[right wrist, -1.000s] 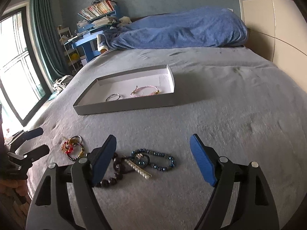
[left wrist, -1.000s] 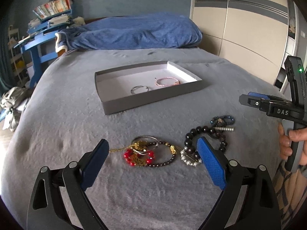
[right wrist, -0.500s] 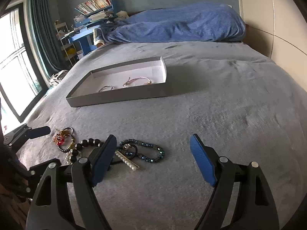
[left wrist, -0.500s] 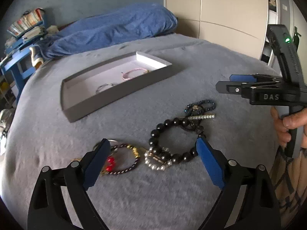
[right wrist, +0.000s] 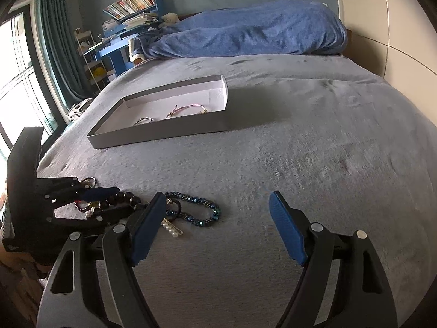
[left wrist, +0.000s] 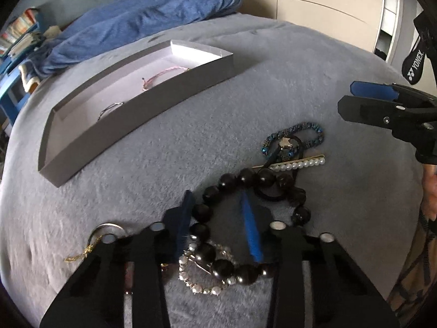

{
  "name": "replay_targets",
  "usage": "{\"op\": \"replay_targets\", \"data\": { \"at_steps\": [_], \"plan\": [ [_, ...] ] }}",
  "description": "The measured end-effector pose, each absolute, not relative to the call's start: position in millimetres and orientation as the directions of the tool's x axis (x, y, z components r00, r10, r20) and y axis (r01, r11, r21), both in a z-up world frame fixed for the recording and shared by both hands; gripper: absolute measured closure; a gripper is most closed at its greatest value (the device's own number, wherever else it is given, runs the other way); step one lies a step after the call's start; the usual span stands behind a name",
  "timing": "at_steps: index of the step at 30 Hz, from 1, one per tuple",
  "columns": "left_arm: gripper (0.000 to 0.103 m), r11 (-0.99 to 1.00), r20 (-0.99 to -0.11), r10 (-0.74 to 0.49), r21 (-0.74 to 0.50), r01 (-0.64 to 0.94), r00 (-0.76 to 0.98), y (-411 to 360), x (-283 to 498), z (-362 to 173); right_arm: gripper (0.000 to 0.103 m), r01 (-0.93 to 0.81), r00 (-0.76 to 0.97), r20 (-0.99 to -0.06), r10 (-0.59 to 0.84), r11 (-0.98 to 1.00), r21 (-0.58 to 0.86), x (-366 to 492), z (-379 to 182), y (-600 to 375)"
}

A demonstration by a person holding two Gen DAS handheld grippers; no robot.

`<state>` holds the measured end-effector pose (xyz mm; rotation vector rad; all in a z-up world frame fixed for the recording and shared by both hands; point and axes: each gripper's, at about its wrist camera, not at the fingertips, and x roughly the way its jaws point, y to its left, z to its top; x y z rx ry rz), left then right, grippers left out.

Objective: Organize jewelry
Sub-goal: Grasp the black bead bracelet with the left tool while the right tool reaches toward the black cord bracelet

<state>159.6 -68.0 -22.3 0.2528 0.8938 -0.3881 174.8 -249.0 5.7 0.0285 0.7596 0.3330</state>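
A black bead bracelet (left wrist: pixel 247 177) lies on the grey bed cover, over a pearl ring (left wrist: pixel 202 287). My left gripper (left wrist: pixel 218 224) is low over it, jaws half closed, one blue pad on each side of the bracelet's left strand; whether they press it I cannot tell. It also shows in the right wrist view (right wrist: pixel 90 202). A blue bead bracelet (left wrist: pixel 295 136) and pearl clip (left wrist: pixel 297 164) lie to the right. My right gripper (right wrist: pixel 218 229) is open and empty, beside the blue bracelet (right wrist: pixel 196 210).
A grey tray (left wrist: pixel 153 101) holding a pink bracelet (left wrist: pixel 164 75) and a thin ring (left wrist: pixel 112 108) sits further back on the bed. A gold chain with a silver ring (left wrist: pixel 103 229) lies at left. A blue blanket (right wrist: pixel 245 32) lies at the bed's head.
My left gripper has moved right and down onto the black bead bracelet, and its jaws have narrowed from wide open. The right gripper drifted slightly, still open.
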Motion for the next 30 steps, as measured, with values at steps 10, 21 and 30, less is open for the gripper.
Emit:
{"op": "replay_targets", "data": {
  "at_steps": [10,21,30],
  "plan": [
    [0.088,0.91,-0.715,-0.306,-0.026,0.414,0.628,-49,148,13,0.027,-0.304,0.671,-0.669,0.32,0.942,0.145,173,6,-245],
    [0.088,0.934,-0.612,-0.339,-0.127,0.334,0.715,-9,142,54,0.034,-0.362,0.64,-0.693,0.332,0.926,0.109,171,0,-226],
    [0.088,0.95,-0.559,-0.312,-0.162,0.268,0.768,22,137,74,0.041,-0.421,0.61,-0.708,0.355,0.903,0.09,169,-5,-210]
  ]
}}
